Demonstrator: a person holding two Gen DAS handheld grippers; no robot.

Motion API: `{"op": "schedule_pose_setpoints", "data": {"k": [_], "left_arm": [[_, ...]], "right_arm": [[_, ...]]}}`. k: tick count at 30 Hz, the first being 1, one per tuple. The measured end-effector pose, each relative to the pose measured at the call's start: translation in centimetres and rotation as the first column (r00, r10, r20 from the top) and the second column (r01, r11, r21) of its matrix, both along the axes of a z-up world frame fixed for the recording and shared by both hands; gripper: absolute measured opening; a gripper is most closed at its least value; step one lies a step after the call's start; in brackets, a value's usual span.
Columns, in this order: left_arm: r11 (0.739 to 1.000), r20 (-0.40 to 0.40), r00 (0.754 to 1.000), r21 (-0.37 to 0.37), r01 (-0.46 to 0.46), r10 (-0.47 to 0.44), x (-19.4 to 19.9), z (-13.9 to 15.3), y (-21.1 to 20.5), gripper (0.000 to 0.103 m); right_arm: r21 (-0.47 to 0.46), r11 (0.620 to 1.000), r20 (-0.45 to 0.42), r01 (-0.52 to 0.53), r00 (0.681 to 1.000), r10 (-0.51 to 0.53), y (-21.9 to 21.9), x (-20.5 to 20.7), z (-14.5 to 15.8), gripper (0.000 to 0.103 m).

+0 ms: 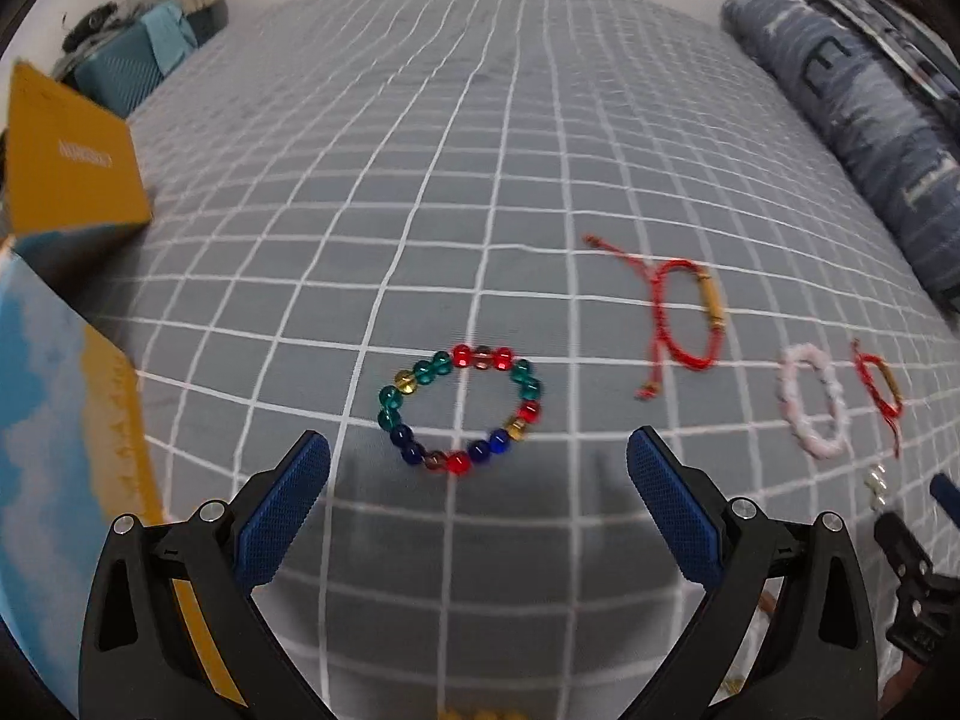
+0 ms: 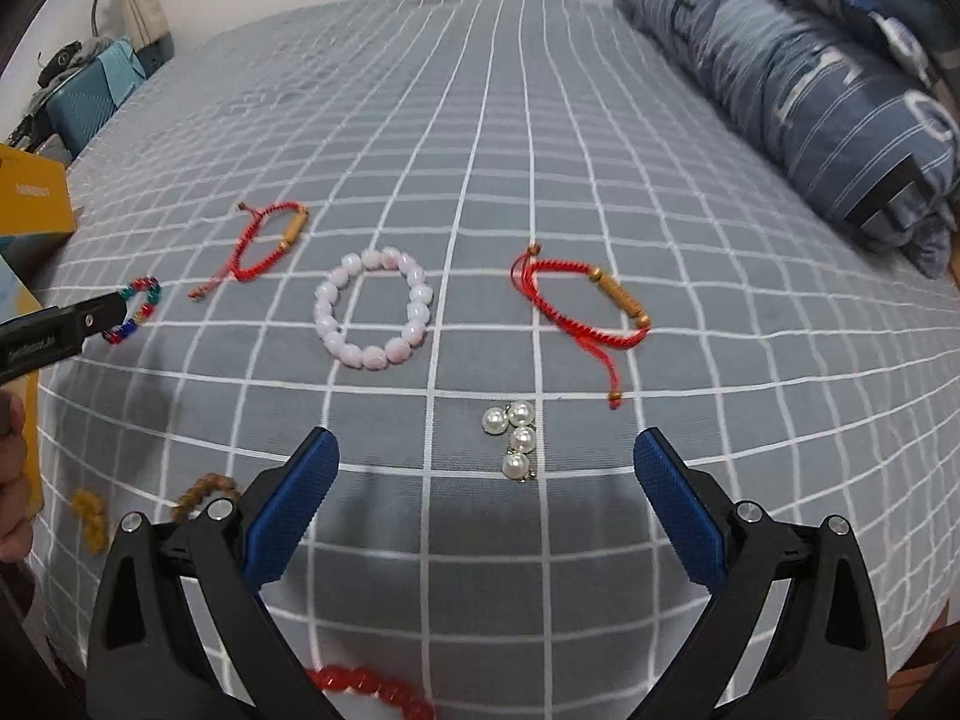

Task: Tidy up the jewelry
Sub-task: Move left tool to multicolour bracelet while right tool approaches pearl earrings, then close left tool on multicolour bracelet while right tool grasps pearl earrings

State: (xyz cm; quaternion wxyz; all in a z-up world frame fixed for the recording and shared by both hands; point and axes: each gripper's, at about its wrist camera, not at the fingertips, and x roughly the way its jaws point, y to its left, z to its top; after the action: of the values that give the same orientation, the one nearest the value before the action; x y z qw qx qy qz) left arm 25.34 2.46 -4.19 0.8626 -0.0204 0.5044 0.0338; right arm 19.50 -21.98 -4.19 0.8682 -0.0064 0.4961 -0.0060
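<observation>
Box: yellow, far left of left jaws; white lettering blurred, unreadable.
Left gripper: jaws released, nothing held.
Multicolour bead bracelet: flat on bed, just ahead, between jaws.
Step, judged: descend straight, pinch one side of ring, lift before beads roll.
Pink bead bracelet: ahead, left of centre of right jaws.
Right gripper: jaws released, empty.
Pearl charms: between right jaws, loose cluster.
Red cord bracelet: ahead, right of pearls.

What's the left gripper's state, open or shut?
Open. The left gripper has its blue pads spread wide with nothing between them; the multicolor bead bracelet lies flat on the bedsheet just ahead, untouched.
</observation>
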Motion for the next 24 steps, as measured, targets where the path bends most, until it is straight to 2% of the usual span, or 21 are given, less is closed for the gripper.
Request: {"op": "schedule_pose_setpoints", "data": {"k": [2, 4, 6, 12, 14, 16, 21, 22, 23, 24], "left_arm": [[0.999, -0.006, 0.999, -0.010, -0.032, 0.032, 0.6, -1.4, 0.7, 0.097], [1.000, -0.029, 0.999, 0.010, -0.024, 0.024, 1.2, -2.7, 0.7, 0.097], [1.000, -0.028, 1.000, 0.024, -0.011, 0.012, 1.6, -3.3, 0.6, 0.097], [1.000, -0.013, 1.000, 0.013, -0.015, 0.016, 3.0, -3.7, 1.2, 0.097], [1.000, -0.017, 1.000, 0.019, -0.012, 0.013, 3.5, -3.8, 1.2, 0.097], [1.000, -0.023, 1.000, 0.016, -0.008, 0.009, 3.7, -3.8, 1.1, 0.092], [1.000, -0.035, 0.999, -0.002, 0.006, -0.006, 3.6, -3.4, 1.0, 0.056], [1.000, -0.038, 0.999, -0.003, 0.005, -0.005, 3.4, -3.4, 0.9, 0.052], [1.000, -0.040, 0.999, -0.004, 0.005, -0.005, 3.2, -3.3, 0.7, 0.041], [1.000, -0.044, 0.999, -0.003, 0.007, -0.007, 3.0, -3.2, 0.7, 0.018]], "right_arm": [[0.023, 1.000, -0.022, -0.001, 1.000, 0.001, -0.4, 0.6, -0.9, 0.095], [0.049, 0.999, -0.043, 0.003, 0.999, -0.001, -0.8, 1.0, -1.7, 0.095], [0.042, 0.999, -0.066, 0.000, 0.998, 0.002, -0.8, 1.5, -2.6, 0.090], [0.008, 1.000, -0.076, -0.025, 0.997, 0.026, 0.0, 1.5, -3.3, 0.084], [0.016, 0.999, -0.077, -0.030, 0.997, 0.031, 0.0, 1.5, -3.4, 0.078], [0.021, 0.999, -0.084, -0.024, 0.996, 0.025, -0.1, 1.6, -3.5, 0.072], [0.045, 0.999, -0.098, 0.002, 0.995, 0.002, -0.8, 1.7, -3.1, 0.044], [0.048, 0.999, -0.101, 0.010, 0.995, -0.005, -0.9, 1.8, -3.1, 0.035], [0.057, 0.998, -0.105, 0.020, 0.994, -0.014, -1.1, 1.8, -3.1, 0.023], [0.076, 0.997, -0.112, 0.022, 0.994, -0.013, -1.2, 1.9, -3.1, 0.014]]}}
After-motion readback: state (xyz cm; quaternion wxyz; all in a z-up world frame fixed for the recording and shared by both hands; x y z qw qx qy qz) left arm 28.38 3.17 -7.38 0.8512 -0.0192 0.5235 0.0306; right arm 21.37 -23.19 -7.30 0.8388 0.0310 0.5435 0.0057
